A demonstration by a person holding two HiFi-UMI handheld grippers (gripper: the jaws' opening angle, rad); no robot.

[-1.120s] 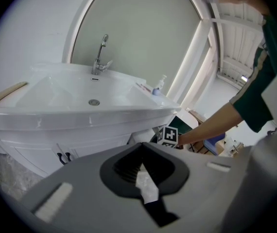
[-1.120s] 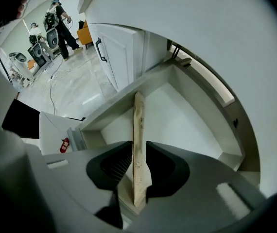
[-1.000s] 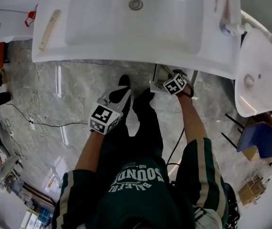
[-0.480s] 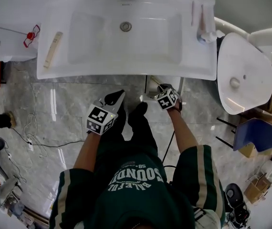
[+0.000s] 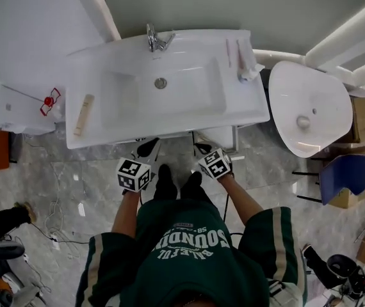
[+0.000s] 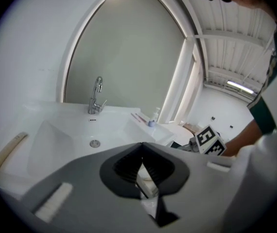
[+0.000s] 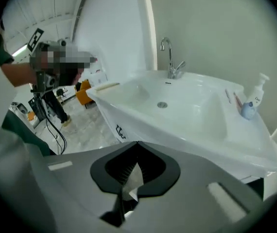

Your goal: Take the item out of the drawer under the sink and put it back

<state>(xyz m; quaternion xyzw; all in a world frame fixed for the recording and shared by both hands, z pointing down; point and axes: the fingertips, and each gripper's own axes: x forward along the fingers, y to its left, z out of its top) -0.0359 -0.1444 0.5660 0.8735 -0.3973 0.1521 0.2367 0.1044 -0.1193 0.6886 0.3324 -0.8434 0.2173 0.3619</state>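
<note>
The white sink (image 5: 170, 130) fills the middle of the head view, and both grippers hover side by side just in front of its front edge. My left gripper (image 5: 146, 149) is shut and holds nothing; its own view shows the jaw tips (image 6: 141, 146) meeting above the basin (image 6: 70, 130). My right gripper (image 5: 202, 149) has just been closing and is now shut with nothing between the jaws (image 7: 137, 144). A white piece of the unit under the sink (image 5: 218, 137) shows beside the right gripper. I cannot tell if the drawer is open, and no item is in view.
A faucet (image 5: 157, 41) stands at the sink's back, a wooden comb (image 5: 84, 114) lies on its left rim, and a soap bottle (image 5: 246, 74) stands on its right. To the right are a white oval fixture (image 5: 310, 107) and a blue chair (image 5: 352, 174). Cables (image 5: 54, 229) trail on the floor.
Both grippers have come up from below the sink's edge to just in front of it. The right one left the space under the sink. The head view rose, so faucet and wall now show.
</note>
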